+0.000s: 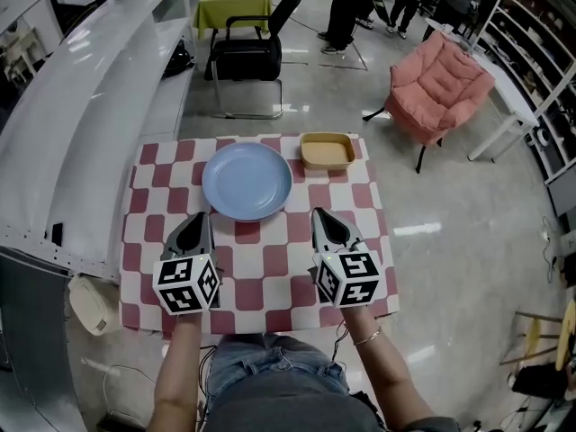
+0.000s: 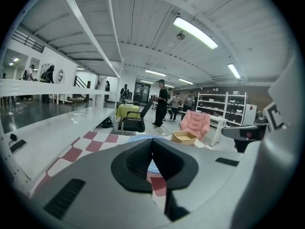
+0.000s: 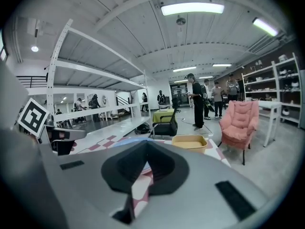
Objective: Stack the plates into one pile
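A light blue round plate [image 1: 247,181] lies at the far middle of the red-and-white checked table [image 1: 270,268]. A tan square dish [image 1: 327,151] sits to its right at the far edge. My left gripper [image 1: 199,220] hovers just short of the plate's near-left rim, jaws shut and empty. To the right, my right gripper [image 1: 319,216] is level with it, near the plate's near-right rim, also shut on nothing. In the left gripper view the plate [image 2: 151,165] shows past the closed jaws [image 2: 151,142]. The right gripper view shows the tan dish [image 3: 189,142] beyond its jaws [image 3: 146,144].
A black chair [image 1: 252,57] and a green-covered table [image 1: 232,5] stand beyond the table. A pink armchair [image 1: 439,84] is at the far right. A white shelf rail [image 1: 81,106] runs along the left. People stand far back.
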{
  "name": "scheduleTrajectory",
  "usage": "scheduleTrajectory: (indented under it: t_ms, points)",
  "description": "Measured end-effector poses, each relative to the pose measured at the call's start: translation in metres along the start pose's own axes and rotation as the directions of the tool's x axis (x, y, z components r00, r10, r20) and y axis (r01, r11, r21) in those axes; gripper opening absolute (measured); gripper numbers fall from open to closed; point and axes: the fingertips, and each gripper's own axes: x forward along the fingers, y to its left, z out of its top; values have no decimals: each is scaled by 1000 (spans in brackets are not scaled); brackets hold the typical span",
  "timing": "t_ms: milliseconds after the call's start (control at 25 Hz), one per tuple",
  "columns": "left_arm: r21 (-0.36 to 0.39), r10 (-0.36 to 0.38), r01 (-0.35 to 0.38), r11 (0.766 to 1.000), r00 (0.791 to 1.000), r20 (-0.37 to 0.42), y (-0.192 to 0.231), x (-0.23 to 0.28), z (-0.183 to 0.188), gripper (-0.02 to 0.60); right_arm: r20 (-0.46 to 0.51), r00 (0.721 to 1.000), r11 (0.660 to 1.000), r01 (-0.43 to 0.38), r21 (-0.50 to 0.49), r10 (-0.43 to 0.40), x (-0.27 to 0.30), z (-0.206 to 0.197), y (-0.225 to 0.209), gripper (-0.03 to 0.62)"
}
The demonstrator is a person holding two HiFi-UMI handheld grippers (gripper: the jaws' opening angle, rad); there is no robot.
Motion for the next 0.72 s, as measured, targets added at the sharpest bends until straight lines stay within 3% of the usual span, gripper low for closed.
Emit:
scheduleTrajectory:
  t_ms: [240,720]
  points:
    - [-5,-11,11,1000,999,44,-7,-11,4,17,46,999,1000,0,13,-1,-11,1,0,9]
    - [-13,-9,10,1000,999,44,-13,-18,-1,17,70,996,998,-53,31,51,-19,3,9,8]
